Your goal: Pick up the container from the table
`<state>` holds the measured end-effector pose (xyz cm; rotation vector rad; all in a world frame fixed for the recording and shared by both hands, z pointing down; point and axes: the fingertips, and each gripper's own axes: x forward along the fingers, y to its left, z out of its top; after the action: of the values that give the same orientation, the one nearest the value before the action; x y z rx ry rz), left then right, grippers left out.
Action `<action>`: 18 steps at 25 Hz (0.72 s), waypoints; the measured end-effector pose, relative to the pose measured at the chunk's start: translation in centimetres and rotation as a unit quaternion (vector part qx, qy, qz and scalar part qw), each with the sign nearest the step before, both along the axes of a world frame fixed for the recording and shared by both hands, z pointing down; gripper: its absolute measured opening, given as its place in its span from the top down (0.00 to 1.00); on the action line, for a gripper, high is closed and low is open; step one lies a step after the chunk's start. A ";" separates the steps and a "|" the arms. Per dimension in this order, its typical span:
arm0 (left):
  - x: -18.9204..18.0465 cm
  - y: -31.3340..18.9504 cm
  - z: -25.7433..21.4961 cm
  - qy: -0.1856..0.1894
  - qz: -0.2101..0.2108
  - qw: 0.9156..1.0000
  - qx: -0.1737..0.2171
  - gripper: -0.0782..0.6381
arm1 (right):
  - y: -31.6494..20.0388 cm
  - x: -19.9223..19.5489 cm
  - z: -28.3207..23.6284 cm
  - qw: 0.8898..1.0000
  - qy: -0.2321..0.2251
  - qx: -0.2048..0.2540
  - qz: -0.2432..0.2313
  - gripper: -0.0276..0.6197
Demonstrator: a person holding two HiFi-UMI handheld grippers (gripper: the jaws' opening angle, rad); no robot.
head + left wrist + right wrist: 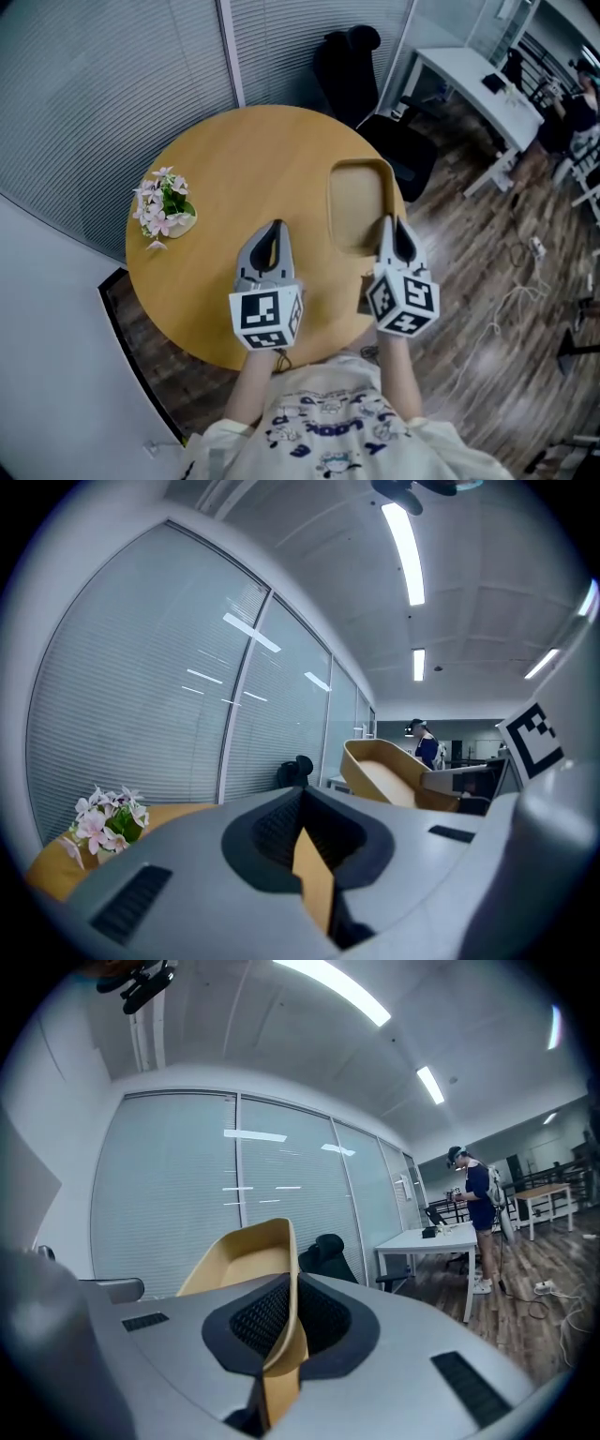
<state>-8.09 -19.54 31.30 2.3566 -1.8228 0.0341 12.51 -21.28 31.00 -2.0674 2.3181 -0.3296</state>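
Note:
The container [356, 202] is a tan, rounded-rectangle tray with nothing in it, at the right side of the round wooden table [253, 159]. My right gripper [386, 225] is shut on its near right rim; in the right gripper view the thin wall [281, 1269] runs between the jaws. Seen from the left gripper view, the container [389, 775] is tilted and appears raised off the tabletop. My left gripper [273, 230] hovers over the table to the left of the container, apart from it, shut with nothing in it [305, 841].
A small pot of pink and white flowers [164, 206] stands near the table's left edge. A black office chair [352, 66] is behind the table against the glass wall with blinds. A white desk [478, 84] stands at the far right, where a person [473, 1204] is.

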 end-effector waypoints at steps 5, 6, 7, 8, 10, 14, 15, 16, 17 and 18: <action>-0.4 0.8 -1.5 0.001 -0.001 1.000 0.018 0.89 | 0.8 -0.7 -1.5 1.000 -0.002 0.018 -0.005 0.93; -0.5 0.9 -1.8 0.001 -0.002 1.000 0.021 0.89 | 1.0 -0.8 -1.7 1.000 -0.002 0.020 -0.007 0.93; -0.6 1.1 -2.0 0.001 -0.003 1.000 0.024 0.89 | 1.1 -0.9 -1.9 1.000 -0.003 0.022 -0.008 0.93; -0.6 1.2 -2.2 0.001 -0.004 1.000 0.026 0.89 | 1.3 -1.0 -2.0 1.000 -0.003 0.023 -0.009 0.93; -0.7 1.5 -2.4 0.002 -0.006 1.000 0.030 0.89 | 1.5 -1.1 -2.2 1.000 -0.005 0.027 -0.012 0.93; -0.6 1.8 -2.7 0.002 -0.009 0.999 0.033 0.89 | 1.9 -1.3 -2.4 0.999 -0.006 0.030 -0.018 0.93; -0.6 1.9 -2.8 0.001 -0.010 0.999 0.033 0.89 | 1.9 -1.2 -2.5 0.999 -0.006 0.031 -0.018 0.93; -0.5 1.9 -2.8 0.001 -0.010 0.999 0.034 0.89 | 2.0 -1.2 -2.5 0.999 -0.006 0.032 -0.019 0.93; -0.5 2.0 -2.8 0.001 -0.009 0.999 0.035 0.89 | 2.0 -1.1 -2.5 0.999 -0.006 0.032 -0.018 0.93; -0.4 2.0 -2.8 0.000 -0.009 0.999 0.035 0.89 | 2.0 -1.0 -2.5 0.999 -0.007 0.033 -0.017 0.93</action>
<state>-8.52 -17.52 28.47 2.3853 -1.8750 -0.0333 11.48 -19.25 28.51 -1.9912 2.3265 -0.2643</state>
